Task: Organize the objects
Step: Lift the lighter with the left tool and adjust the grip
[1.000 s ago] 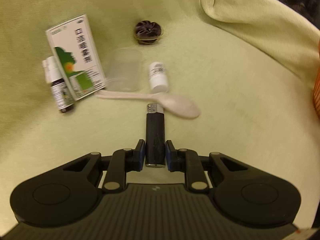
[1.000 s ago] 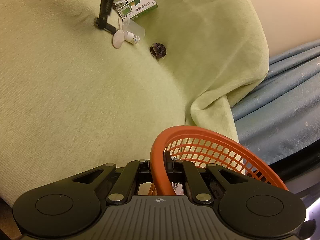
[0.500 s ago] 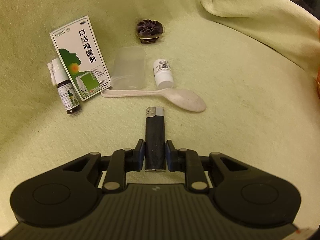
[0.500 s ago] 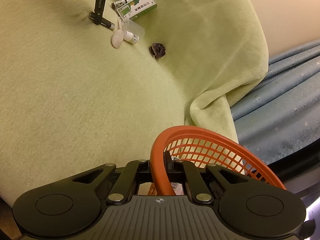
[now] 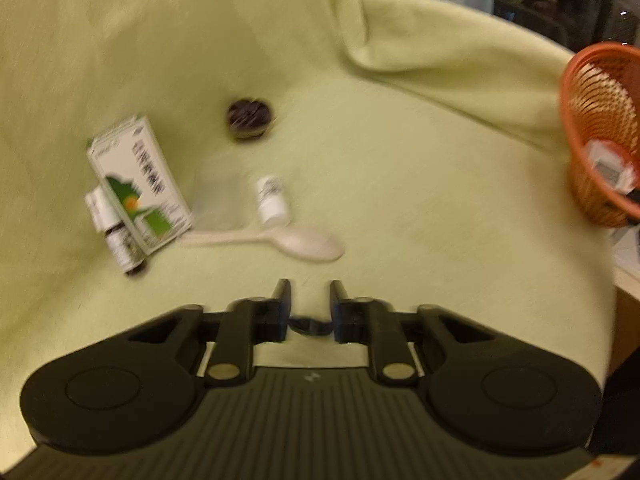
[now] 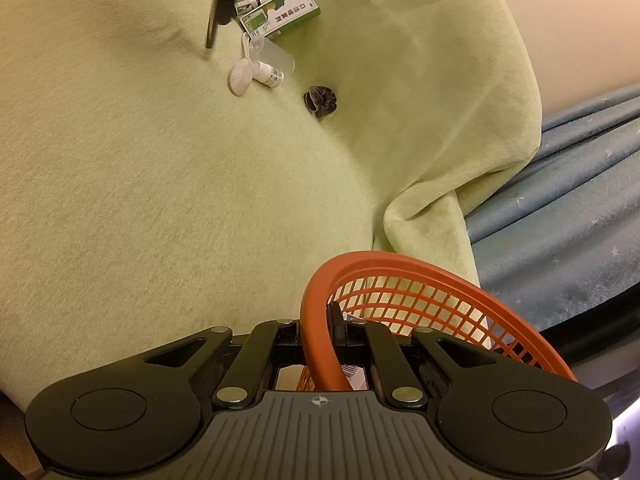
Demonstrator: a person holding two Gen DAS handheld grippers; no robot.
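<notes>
My left gripper (image 5: 310,294) is lifted above the green cloth, its jaws close together on a black lighter (image 5: 310,325), of which only the end shows; from the right wrist view the lighter (image 6: 212,32) hangs from it. Ahead lie a white spoon (image 5: 296,242), a small white bottle (image 5: 271,200), a clear cup (image 5: 222,200), a green-and-white box (image 5: 138,182), a brown spray bottle (image 5: 120,236) and a dark scrunchie (image 5: 249,118). My right gripper (image 6: 316,320) is shut on the rim of the orange basket (image 6: 320,344).
The orange basket (image 5: 596,136) is at the far right in the left wrist view, with a white packet (image 5: 610,164) inside. The green cloth (image 6: 160,200) folds over the edge at the right, beside a blue curtain (image 6: 560,208).
My left gripper has lifted the lighter off the cloth and pulled back and up, so the lighter now sits tilted in the jaws. The right gripper and basket have not moved.
</notes>
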